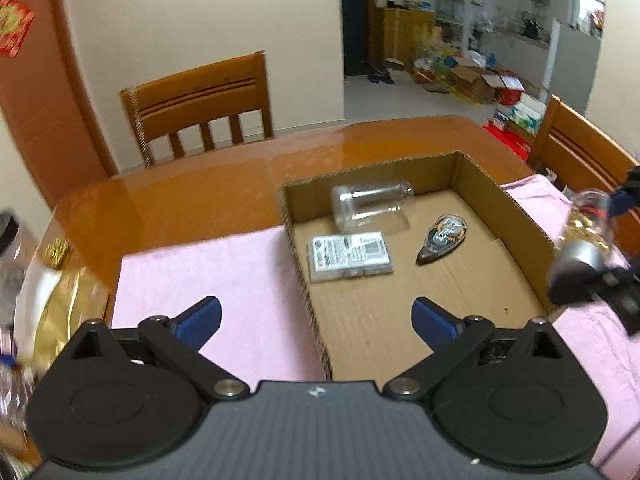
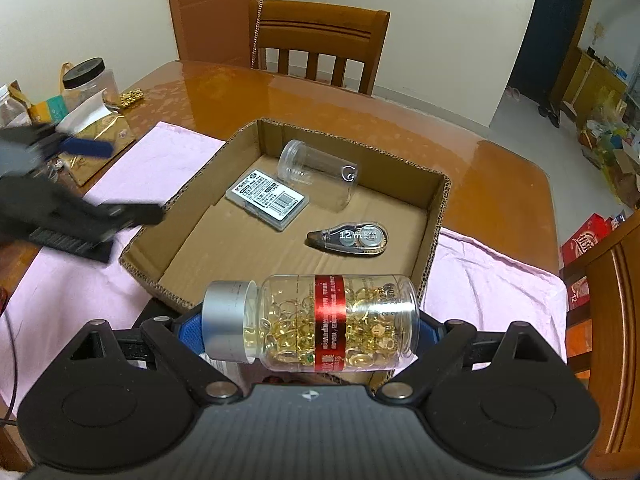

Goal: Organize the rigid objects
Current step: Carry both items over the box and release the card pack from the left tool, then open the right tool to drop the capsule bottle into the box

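A shallow cardboard box [image 1: 496,200] [image 2: 434,216] stands on a pink cloth. Inside lie a clear empty jar [image 1: 372,206] [image 2: 320,174] on its side, a flat white case [image 1: 350,256] [image 2: 267,199] and a correction tape [image 1: 442,238] [image 2: 350,238]. My right gripper [image 2: 310,322] is shut on a clear pill bottle [image 2: 312,322] with a silver cap and red label, held sideways above the box's near edge; the bottle also shows in the left wrist view [image 1: 580,244]. My left gripper [image 1: 316,320] is open and empty over the box's left wall.
The pink cloth [image 1: 208,280] [image 2: 488,276] covers a glossy wooden table [image 1: 192,196]. Gold bags and a black-lidded jar [image 2: 90,80] stand at the table's left. Wooden chairs [image 1: 200,104] [image 2: 320,44] stand at the far side and right.
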`<control>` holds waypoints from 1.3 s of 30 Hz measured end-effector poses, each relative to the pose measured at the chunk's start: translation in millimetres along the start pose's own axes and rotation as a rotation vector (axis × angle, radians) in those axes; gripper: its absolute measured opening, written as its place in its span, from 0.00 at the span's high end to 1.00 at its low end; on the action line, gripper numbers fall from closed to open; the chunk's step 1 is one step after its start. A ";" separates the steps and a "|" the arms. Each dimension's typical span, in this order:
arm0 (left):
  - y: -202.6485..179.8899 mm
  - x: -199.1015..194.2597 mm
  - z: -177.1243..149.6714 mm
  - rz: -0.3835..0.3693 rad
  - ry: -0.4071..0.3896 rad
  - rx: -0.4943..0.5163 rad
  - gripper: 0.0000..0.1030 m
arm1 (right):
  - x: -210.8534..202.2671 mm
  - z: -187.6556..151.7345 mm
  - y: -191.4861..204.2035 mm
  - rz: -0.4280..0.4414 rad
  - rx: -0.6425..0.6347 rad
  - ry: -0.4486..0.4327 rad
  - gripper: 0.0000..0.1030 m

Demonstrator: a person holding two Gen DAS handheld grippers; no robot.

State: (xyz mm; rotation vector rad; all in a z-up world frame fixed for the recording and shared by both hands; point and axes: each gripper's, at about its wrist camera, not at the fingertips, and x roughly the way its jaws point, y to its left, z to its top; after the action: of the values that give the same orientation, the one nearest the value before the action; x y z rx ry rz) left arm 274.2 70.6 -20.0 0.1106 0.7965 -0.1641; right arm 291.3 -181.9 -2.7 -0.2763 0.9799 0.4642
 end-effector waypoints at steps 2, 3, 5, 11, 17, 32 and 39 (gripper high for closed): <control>5.7 -5.2 -9.9 -0.007 0.004 -0.032 0.01 | 6.7 4.6 -0.7 0.003 0.010 0.007 0.07; 8.5 -7.3 -14.2 -0.005 0.008 -0.044 0.01 | 10.2 7.4 -0.5 0.003 0.010 0.009 0.07; 12.6 -10.9 -21.5 0.015 0.011 -0.067 0.01 | 16.0 12.7 -0.1 -0.004 0.009 0.012 0.07; 18.0 -17.6 -38.2 0.068 0.015 -0.045 0.01 | 33.9 30.5 -2.2 -0.024 0.012 0.016 0.07; 20.6 -18.3 -49.4 0.066 0.034 -0.058 0.01 | 47.7 41.1 -2.5 -0.088 -0.013 0.009 0.00; 9.3 -19.4 -57.6 0.046 0.041 -0.027 0.01 | 18.3 6.9 -0.6 -0.119 0.079 -0.025 0.00; 6.5 -23.4 -67.5 0.049 0.045 -0.055 0.01 | 7.1 -33.0 8.0 -0.141 0.141 -0.025 0.00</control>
State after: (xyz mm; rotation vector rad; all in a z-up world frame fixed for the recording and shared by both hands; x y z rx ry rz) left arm 212.0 90.2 -49.8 0.0822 0.8418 -0.0935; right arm 266.5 -187.3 -26.5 -0.2106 0.9565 0.2683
